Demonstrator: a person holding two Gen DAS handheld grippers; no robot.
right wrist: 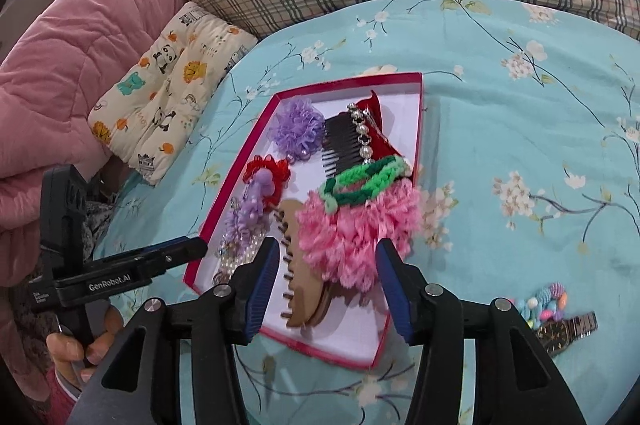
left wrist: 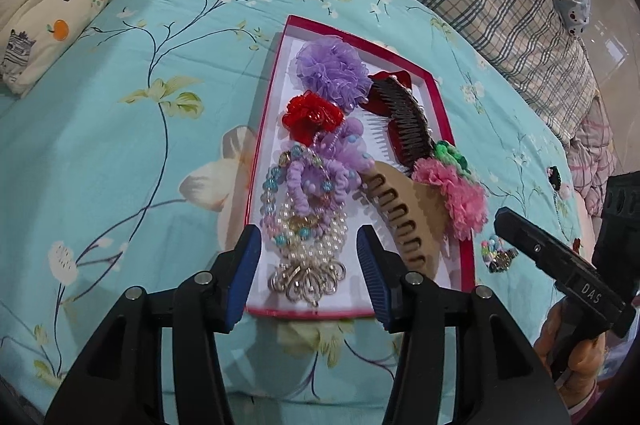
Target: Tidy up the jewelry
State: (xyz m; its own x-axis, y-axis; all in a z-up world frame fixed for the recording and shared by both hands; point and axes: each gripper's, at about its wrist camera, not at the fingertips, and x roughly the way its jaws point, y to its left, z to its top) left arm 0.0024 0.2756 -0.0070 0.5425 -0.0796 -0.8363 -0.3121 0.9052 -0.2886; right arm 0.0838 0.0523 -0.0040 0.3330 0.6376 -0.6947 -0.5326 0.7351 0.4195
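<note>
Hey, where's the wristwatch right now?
The wristwatch lies on the blue floral bedspread outside the red-rimmed box, low on the right of the right wrist view, touching a pastel bead bracelet just above it.

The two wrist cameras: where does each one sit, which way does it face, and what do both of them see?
Left wrist: on the left gripper, open, facing the red box over the pearl beads; the right gripper shows at right.
Right wrist: on the right gripper, open, facing the pink pompom; the left gripper and hand show at left.
Shared: box, tan comb, watch.
</note>
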